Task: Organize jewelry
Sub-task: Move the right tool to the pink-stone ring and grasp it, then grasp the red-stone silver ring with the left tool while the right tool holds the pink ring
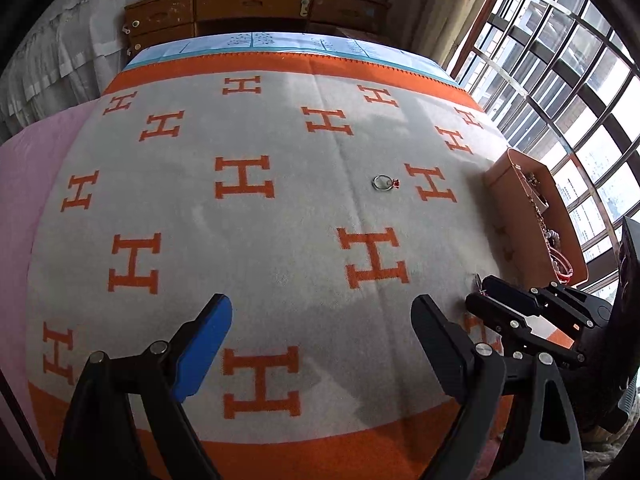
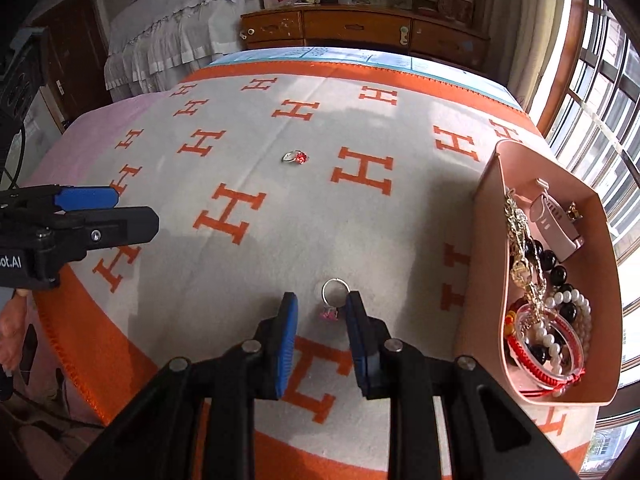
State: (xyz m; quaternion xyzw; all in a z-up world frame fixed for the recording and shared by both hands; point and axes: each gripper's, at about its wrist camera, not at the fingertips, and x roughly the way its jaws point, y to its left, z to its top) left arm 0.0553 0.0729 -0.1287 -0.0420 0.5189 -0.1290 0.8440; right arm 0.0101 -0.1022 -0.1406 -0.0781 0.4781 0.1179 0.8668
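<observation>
Most of the jewelry already lies in the pink box (image 2: 488, 240) at the bed's right edge: beads, pearls, chains, a red bracelet. Two rings remain on the blanket (image 2: 280, 240). My right hand-held gripper (image 2: 320, 312) straddles the pink-stone ring (image 2: 334, 300), fingers narrowed, not yet clamped. My left hand-held gripper (image 1: 320, 332) hangs wide apart, empty. The red-stone ring (image 2: 295, 157) waits farther off.

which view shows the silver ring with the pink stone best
The right wrist view: the silver ring with the pink stone lies on the blanket between the right gripper's blue pads, band and stone clear. The left wrist view shows only a glimpse of its band beside the right gripper's fingers.
</observation>
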